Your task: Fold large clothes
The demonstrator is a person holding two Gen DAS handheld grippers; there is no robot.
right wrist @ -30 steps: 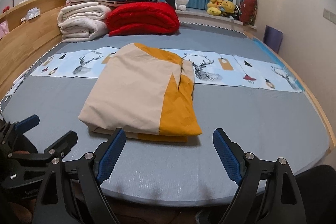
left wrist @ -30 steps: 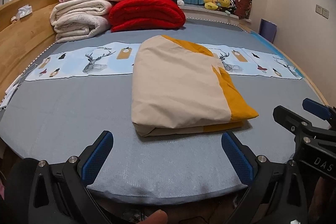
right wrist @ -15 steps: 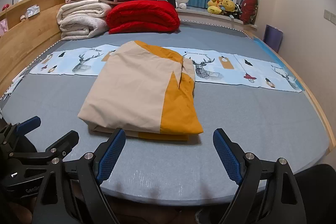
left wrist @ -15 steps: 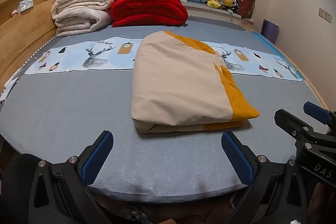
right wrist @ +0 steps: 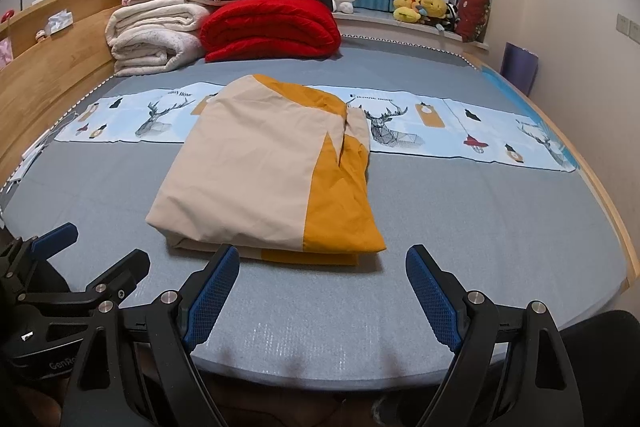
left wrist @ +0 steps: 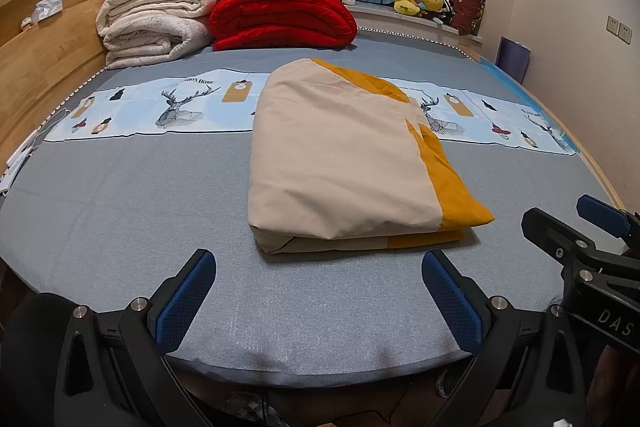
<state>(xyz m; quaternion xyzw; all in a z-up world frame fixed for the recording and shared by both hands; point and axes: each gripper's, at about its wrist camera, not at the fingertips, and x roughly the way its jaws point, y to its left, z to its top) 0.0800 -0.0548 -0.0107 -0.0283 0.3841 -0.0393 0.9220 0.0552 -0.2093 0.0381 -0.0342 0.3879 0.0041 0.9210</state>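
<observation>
Left tongs [left wrist: 318, 291]: wide open, empty, low at the bed's [left wrist: 120, 195] near edge.
Right tongs [right wrist: 322, 293]: likewise.
Folded beige-and-yellow cover [left wrist: 344, 163]: mid-bed, bare mattress around.

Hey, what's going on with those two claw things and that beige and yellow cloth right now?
Left hand-held gripper open, empty. Right hand-held gripper open, empty. Folded cloth flat on the bed, untouched. Nothing between them.
</observation>
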